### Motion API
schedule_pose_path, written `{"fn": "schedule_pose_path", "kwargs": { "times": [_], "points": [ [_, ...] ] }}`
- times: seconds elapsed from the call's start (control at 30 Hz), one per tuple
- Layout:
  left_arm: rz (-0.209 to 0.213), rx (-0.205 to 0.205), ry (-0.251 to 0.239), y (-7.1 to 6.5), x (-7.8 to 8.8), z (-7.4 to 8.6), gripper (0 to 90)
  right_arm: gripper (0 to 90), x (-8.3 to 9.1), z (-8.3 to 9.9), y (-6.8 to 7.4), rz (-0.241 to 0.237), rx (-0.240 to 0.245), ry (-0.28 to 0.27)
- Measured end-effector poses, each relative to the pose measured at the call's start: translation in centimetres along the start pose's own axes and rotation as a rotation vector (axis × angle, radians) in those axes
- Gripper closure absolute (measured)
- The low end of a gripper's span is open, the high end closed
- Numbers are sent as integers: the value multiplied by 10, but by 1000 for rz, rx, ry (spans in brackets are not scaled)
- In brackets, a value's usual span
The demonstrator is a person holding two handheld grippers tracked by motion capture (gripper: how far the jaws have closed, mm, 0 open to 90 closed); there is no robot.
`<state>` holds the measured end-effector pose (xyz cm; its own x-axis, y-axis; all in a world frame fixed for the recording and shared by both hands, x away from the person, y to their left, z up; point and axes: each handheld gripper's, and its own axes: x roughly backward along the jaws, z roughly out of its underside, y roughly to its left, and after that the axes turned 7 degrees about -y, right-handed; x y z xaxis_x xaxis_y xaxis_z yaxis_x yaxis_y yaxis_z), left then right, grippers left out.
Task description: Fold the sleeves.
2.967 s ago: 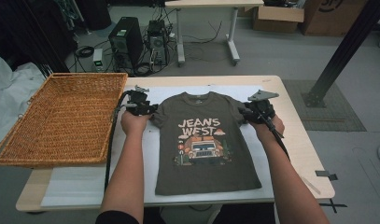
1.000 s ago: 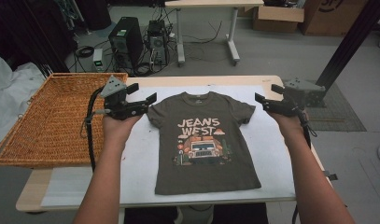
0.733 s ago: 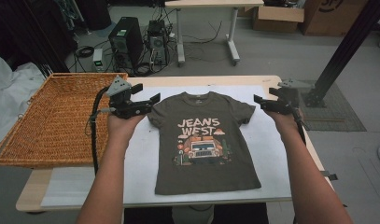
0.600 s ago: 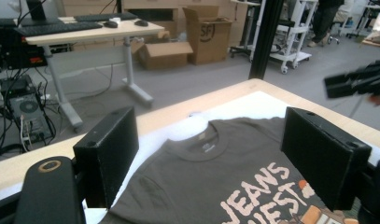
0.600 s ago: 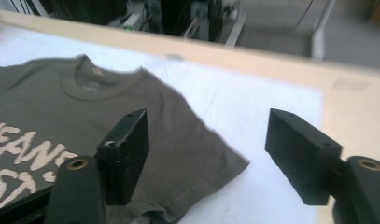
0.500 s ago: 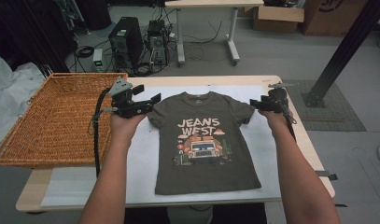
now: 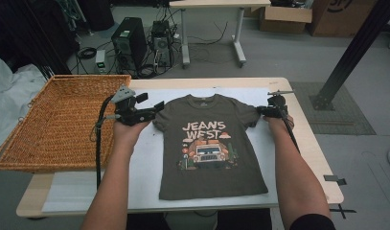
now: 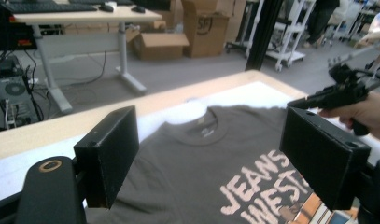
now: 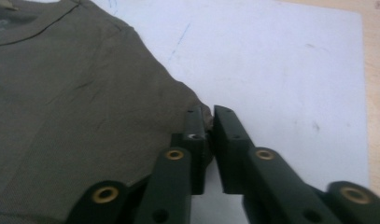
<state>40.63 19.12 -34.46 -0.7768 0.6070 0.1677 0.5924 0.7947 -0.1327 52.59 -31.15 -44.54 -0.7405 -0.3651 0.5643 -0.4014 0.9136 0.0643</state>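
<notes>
Just come down and closed: right gripper [image 9: 210,126] now pinching the sleeve edge of the olive T-shirt [image 7: 212,143], lying flat on the tabletop [image 7: 298,134]. Left gripper [image 8: 215,158] wide apart above the other sleeve, ungrasped. Folding likely next.

Even, soft overhead light falls across the tabletop [image 7: 307,139], bright on its white sheet [image 7: 149,163] with no hard glare. The room past the far edge sits dimmer, darkest toward the far left corner. The forearms throw only faint shadows. The high view is slightly soft but undistorted. In the left gripper view the near black jaws blur and the shirt [image 8: 211,177] print smears. The right gripper view is grainy, with a cool bluish cast on the sheet and soft-edged jaws.
</notes>
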Motion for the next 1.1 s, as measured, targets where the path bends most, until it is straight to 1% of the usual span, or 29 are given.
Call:
{"fn": "schedule_pose_path", "kwargs": {
  "times": [0.03,0.07,0.1,0.13,0.2,0.23,0.27,0.3,0.33,0.4,0.43,0.5,0.57,0.6,0.63,0.7,0.73,0.77,0.8,0.87,0.93,1.0,1.03,1.1],
  "points": [
    [2,2,-1,0,-1,0,203,858,0,-1,2,0,13,1],
    [2,2,-4,0,-2,1,204,860,1,-2,4,-15,19,-10],
    [1,1,-3,0,-4,1,204,861,4,-5,6,-21,27,-22],
    [-1,2,1,0,-5,1,204,862,8,-8,8,-30,35,-46],
    [-1,6,-1,1,-9,1,204,863,18,-18,17,-64,67,-98],
    [-3,4,1,1,-11,0,204,862,23,-22,23,-89,84,-121],
    [-8,3,2,1,-13,0,203,862,27,-27,30,-120,96,-136],
    [-10,4,0,1,-15,0,203,862,30,-30,39,-147,124,-140],
    [-13,5,2,1,-18,-1,203,862,33,-34,49,-169,154,-141],
    [-21,4,6,2,-24,0,203,861,35,-38,70,-225,199,-138],
    [-22,7,16,5,-27,2,203,861,35,-39,81,-243,212,-136],
    [-48,4,54,10,-33,6,202,861,33,-41,100,-274,235,-134],
    [-68,6,80,15,-37,11,200,860,27,-41,117,-297,246,-118],
    [-77,6,91,17,-39,13,198,859,24,-41,124,-305,262,-106],
    [-84,5,101,18,-41,15,198,857,21,-41,131,-316,267,-95],
    [-90,-1,114,20,-45,19,198,824,16,-40,139,-348,246,-89],
    [-95,-4,119,20,-47,20,198,806,17,-42,142,-367,238,-106],
    [-103,-4,122,21,-49,22,199,775,20,-46,143,-387,238,-138],
    [-107,-1,127,23,-51,24,198,759,25,-50,143,-384,239,-165],
    [-125,-4,157,27,-56,30,199,742,37,-60,139,-360,258,-193],
    [-154,-6,210,33,-62,40,198,727,46,-66,132,-322,276,-205],
    [-175,-10,252,38,-68,49,199,704,53,-66,122,-303,263,-199],
    [-187,-17,264,40,-70,52,199,697,56,-65,118,-293,260,-194],
    [-210,-29,271,43,-73,56,204,692,61,-59,111,-280,261,-196]
  ]
}}
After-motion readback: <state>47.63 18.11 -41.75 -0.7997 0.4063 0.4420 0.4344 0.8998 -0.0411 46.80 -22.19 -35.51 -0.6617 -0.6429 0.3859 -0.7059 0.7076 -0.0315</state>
